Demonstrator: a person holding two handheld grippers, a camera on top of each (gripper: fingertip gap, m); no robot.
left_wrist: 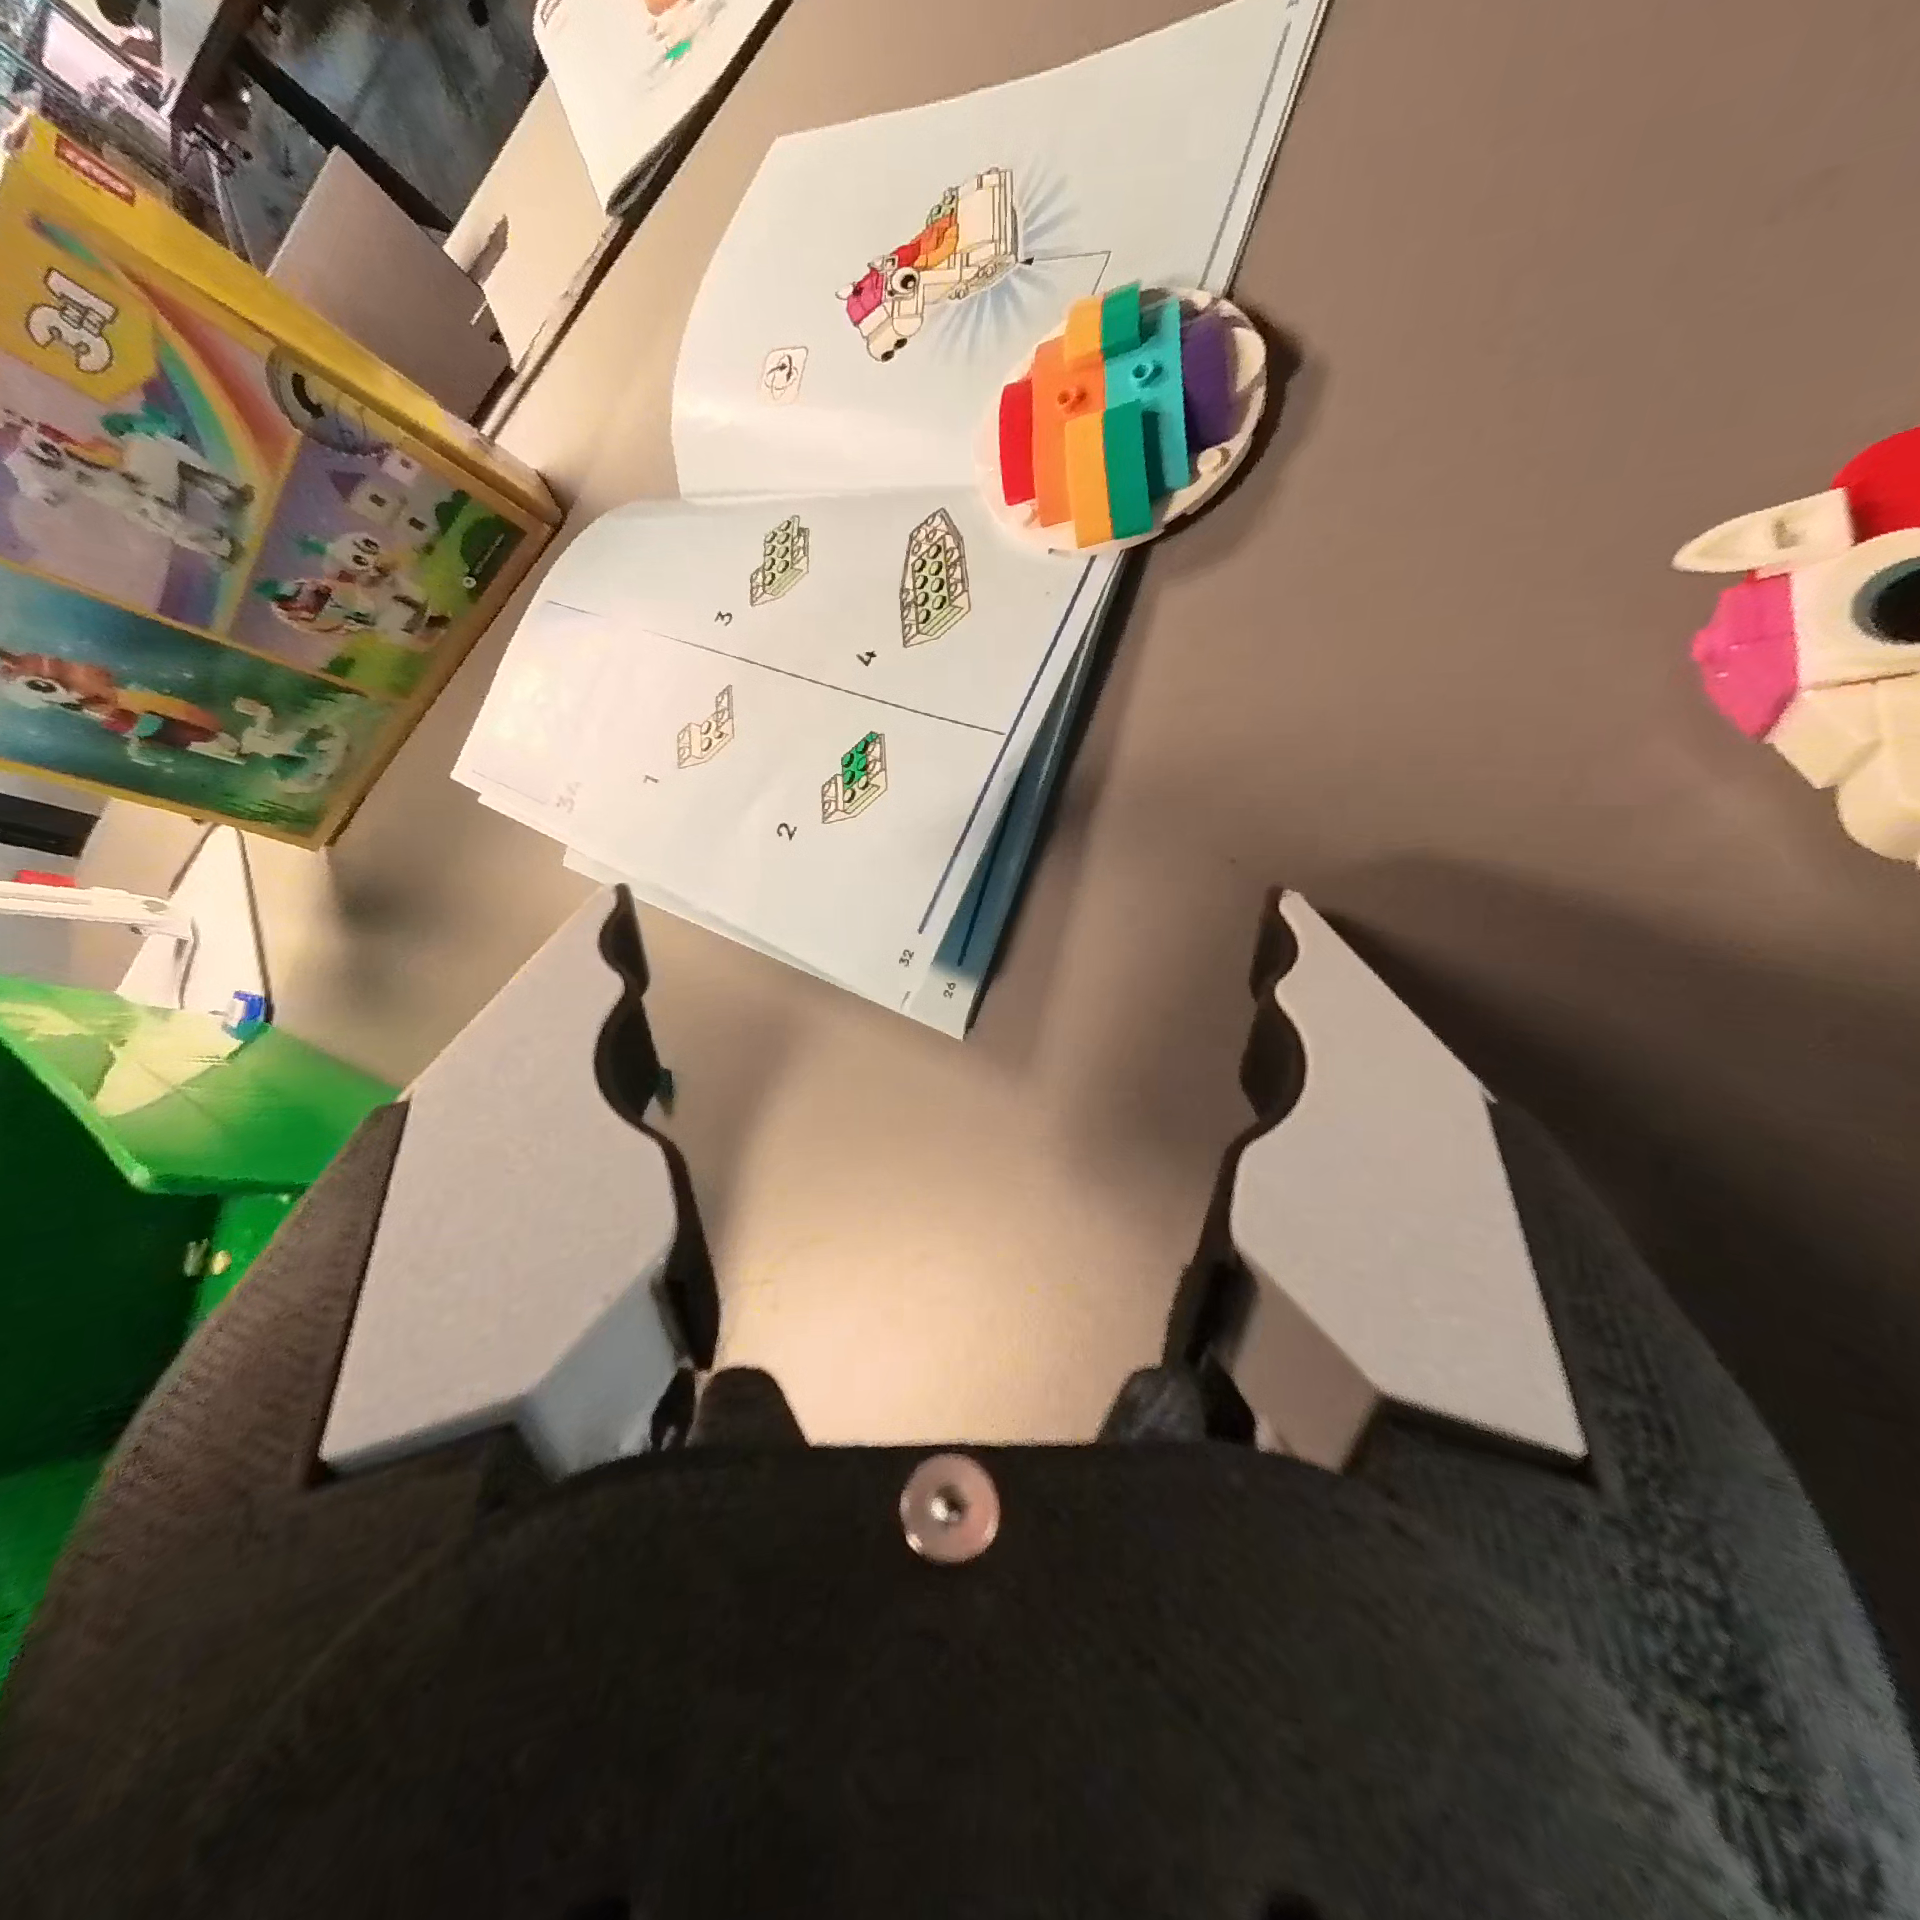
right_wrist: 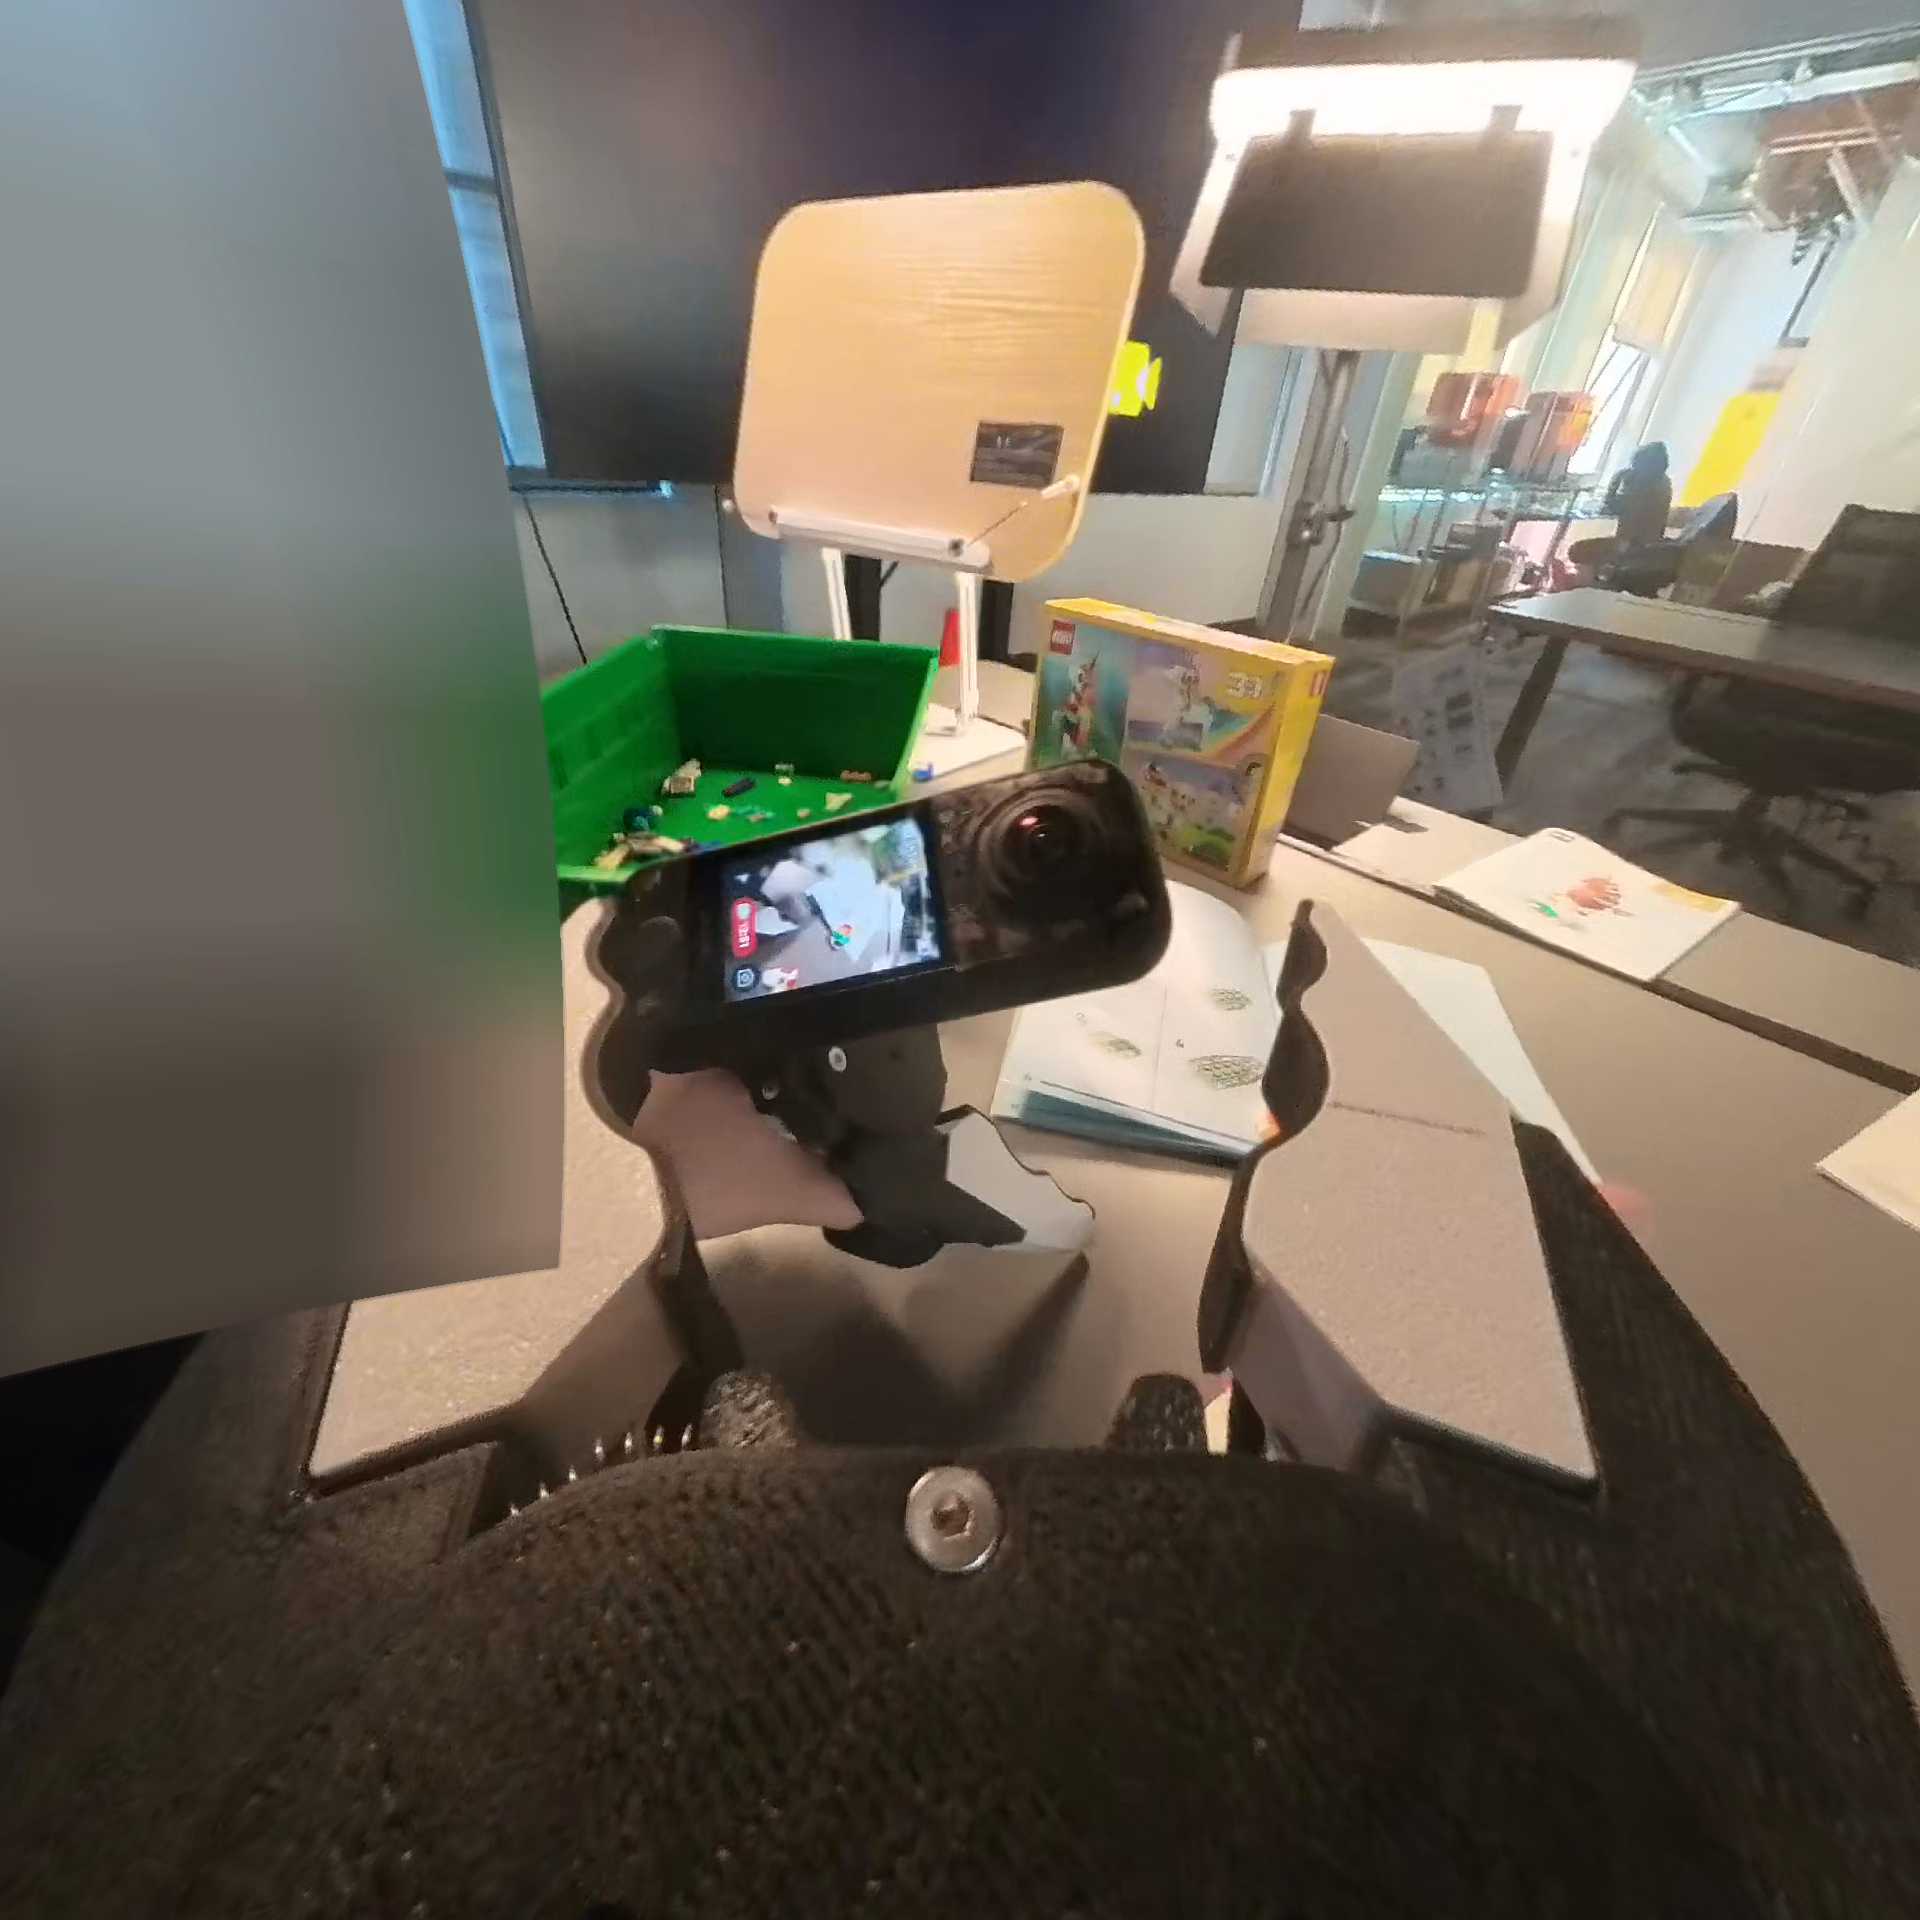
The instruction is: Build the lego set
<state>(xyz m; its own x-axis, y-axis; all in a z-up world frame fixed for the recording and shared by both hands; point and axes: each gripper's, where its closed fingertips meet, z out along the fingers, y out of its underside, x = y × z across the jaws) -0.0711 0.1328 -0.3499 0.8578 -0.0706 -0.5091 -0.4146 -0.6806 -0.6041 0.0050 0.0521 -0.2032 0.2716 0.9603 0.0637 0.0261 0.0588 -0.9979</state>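
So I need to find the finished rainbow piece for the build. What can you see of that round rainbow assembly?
The rainbow assembly is a white round plate carrying arched plastic bricks in stripes: red, orange, yellow-orange, green, turquoise, purple, with studs showing on the orange and turquoise. It looks complete and lies flat, partly on the corner of the open instruction booklet and partly on the grey table. Neither gripper touches it.

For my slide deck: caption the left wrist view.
Open left gripper hovers near the instruction booklet, rainbow brick disc and yellow set box.

My grey desk (right_wrist: 1766, 997) faces a dark screen (right_wrist: 831, 156); beyond, a lit lamp panel (right_wrist: 1413, 73), office chairs (right_wrist: 1766, 769), bright windows (right_wrist: 1652, 301).
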